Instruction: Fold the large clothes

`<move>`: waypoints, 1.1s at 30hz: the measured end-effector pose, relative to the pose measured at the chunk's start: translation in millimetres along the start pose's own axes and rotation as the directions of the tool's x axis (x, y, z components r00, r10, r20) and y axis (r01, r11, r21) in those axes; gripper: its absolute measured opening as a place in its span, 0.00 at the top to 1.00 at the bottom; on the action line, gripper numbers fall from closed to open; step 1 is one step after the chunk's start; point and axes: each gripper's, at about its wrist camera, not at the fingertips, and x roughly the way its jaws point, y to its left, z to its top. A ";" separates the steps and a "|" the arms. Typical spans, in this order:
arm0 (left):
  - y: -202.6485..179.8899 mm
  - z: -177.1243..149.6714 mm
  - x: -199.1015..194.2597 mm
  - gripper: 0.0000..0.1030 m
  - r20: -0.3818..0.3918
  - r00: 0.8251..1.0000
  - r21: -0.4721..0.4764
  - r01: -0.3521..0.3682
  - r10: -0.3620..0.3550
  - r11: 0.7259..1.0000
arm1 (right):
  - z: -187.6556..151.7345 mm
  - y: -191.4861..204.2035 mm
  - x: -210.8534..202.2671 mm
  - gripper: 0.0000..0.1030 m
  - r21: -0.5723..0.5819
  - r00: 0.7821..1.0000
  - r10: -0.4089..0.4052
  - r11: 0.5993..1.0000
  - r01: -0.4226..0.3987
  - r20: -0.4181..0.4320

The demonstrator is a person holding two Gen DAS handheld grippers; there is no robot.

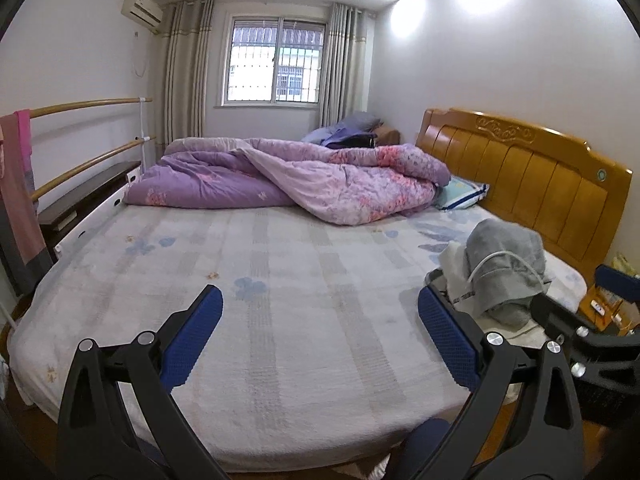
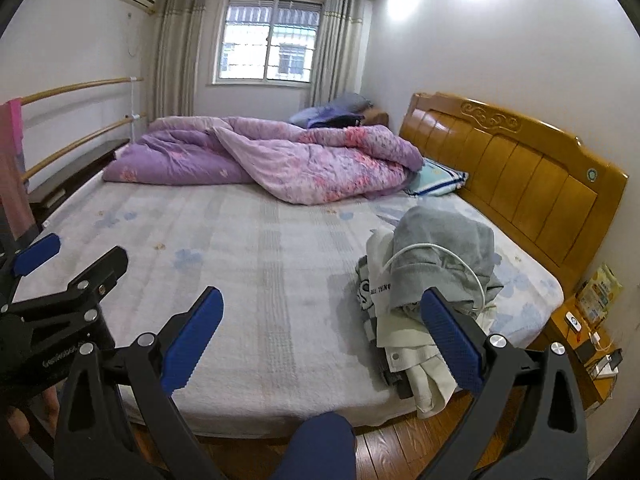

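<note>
A heap of clothes lies at the bed's near right corner: a grey garment on top, cream and printed pieces under it, a white cable looped over them. My left gripper hovers open over the bare sheet, left of the heap, holding nothing. My right gripper is open too, its right finger in front of the heap's near edge, nothing between the fingers. The left gripper also shows at the left edge of the right wrist view.
The bed has a pale patterned sheet. A purple floral quilt is bunched along its far side, with a pillow by the wooden headboard. A nightstand with small items stands at right. Wooden rails run along the left wall.
</note>
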 end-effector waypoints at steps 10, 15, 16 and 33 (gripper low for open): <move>-19.5 6.0 -46.0 0.05 0.076 0.996 0.046 -0.055 0.052 0.997 | -5.9 -8.6 -40.5 0.07 0.027 0.997 0.026 0.999 -0.028 0.074; -31.5 7.3 -61.9 0.05 0.116 0.991 0.064 -0.076 0.068 0.995 | -8.4 -19.2 -51.2 0.07 0.044 0.995 0.024 0.999 -0.029 0.099; -33.3 7.3 -64.5 0.05 0.121 0.990 0.066 -0.079 0.071 0.995 | -8.8 -20.9 -54.0 0.07 0.048 0.994 0.022 0.998 -0.027 0.104; -44.8 12.2 -90.5 0.05 0.179 0.979 0.066 -0.111 0.098 0.992 | -9.6 -31.9 -76.2 0.07 0.065 0.986 0.027 0.997 -0.038 0.162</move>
